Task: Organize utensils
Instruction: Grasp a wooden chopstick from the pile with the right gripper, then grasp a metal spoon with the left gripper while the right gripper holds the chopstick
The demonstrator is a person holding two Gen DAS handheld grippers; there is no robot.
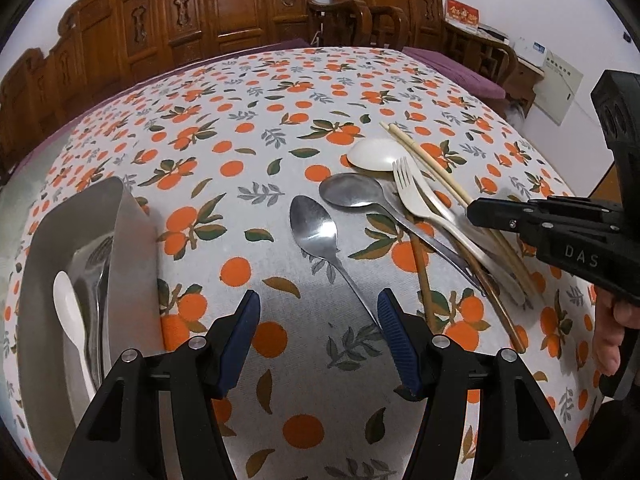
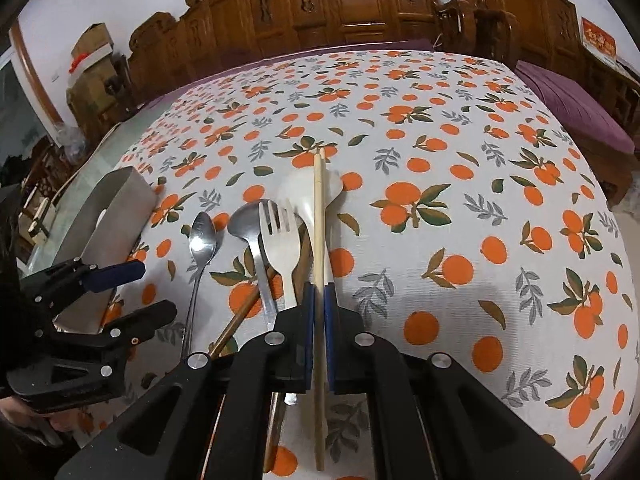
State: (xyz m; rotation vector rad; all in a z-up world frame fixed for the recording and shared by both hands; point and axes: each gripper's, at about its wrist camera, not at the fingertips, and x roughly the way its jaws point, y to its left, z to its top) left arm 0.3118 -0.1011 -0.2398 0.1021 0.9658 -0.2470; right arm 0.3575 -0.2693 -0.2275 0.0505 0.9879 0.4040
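- Two hand-held black grippers w/ blue ribbed pads over a table w/ white tablecloth (image 1: 248, 216) printed in oranges and green leaves.
- Left gripper (image 1: 318, 320): jaws apart, nothing between the pads; it hangs over bare cloth, and the thin handle of the small shiny steel spoon (image 1: 316, 226) runs to just beside its 3 o'clock pad. Can't tell if it touches.
- Right gripper (image 2: 319, 304): clamped tight on a pair of pale beige chopsticks (image 2: 318, 216), which point to 12 o'clock from the pads in the right wrist view; tips lie across the white plastic spoon (image 2: 298, 190).
- In the left wrist view the right gripper (image 1: 476, 212) enters from 3 o'clock, a hand (image 1: 614, 332) on its grip.
- Utensil pile at approx. 1–2 o'clock from the left gripper: white plastic spoon (image 1: 374, 154) farthest, large dull steel spoon (image 1: 352, 190) next to it, white plastic fork (image 1: 412, 188) overlapping both handles, brown wooden chopsticks (image 1: 424, 280) underneath, crossed.
- Rectangular brushed-steel holder (image 1: 132, 232) at 9 o'clock, well apart from the pile. Inside: a white spoon (image 1: 68, 308) and dark metal utensils (image 1: 96, 280), type unclear.
- Bkgd: carved brown wooden chairs (image 1: 224, 4) along 12 o'clock edge, purple cushion (image 1: 460, 70) at 1 o'clock.
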